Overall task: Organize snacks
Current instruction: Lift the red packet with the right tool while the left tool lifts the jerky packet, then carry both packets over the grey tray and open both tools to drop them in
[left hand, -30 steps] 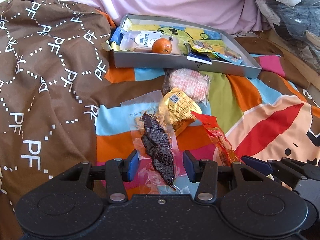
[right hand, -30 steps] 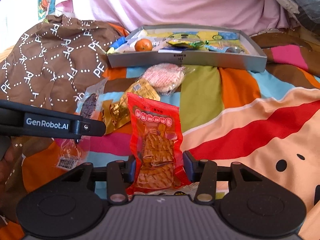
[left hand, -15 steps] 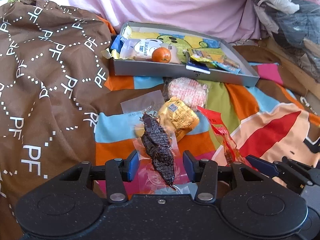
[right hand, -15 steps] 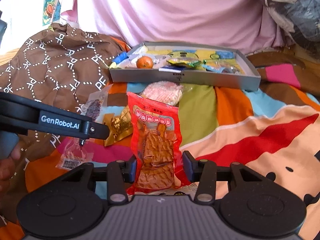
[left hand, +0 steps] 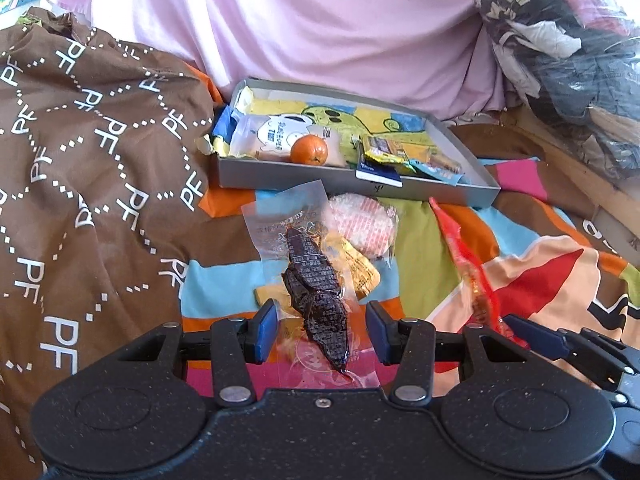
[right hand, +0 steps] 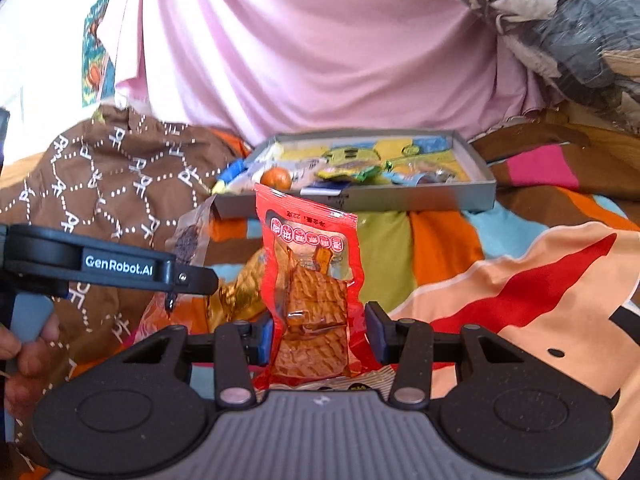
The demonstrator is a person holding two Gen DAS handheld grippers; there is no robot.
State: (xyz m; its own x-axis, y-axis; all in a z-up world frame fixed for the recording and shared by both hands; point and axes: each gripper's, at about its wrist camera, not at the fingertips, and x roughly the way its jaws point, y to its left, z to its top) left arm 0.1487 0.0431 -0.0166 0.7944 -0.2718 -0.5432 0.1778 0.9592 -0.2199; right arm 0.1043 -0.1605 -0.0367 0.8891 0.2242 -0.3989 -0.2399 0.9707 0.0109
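Observation:
My left gripper (left hand: 321, 332) is shut on a clear packet with a dark dried snack (left hand: 316, 292), held up off the bedspread. My right gripper (right hand: 320, 336) is shut on a red packet of orange-brown snack (right hand: 312, 280), which stands upright above the bed. This red packet (left hand: 468, 264) also shows at the right of the left wrist view. Ahead lies a grey tray (left hand: 320, 176) with an orange (left hand: 309, 149) and several packets inside. A pink round snack (left hand: 362, 224) and a yellow packet (left hand: 356, 264) lie on the bed before the tray.
A brown patterned blanket (left hand: 80, 200) bulges at the left. Pink cloth (left hand: 320, 32) rises behind the tray (right hand: 400, 198), and a pile of bagged clothes (left hand: 568, 52) sits at the far right. A hand (right hand: 24, 356) holds the left tool.
Both grippers have risen with their packets, which now hang above the bedspread. The dark snack packet now overlaps the tray's front wall in view.

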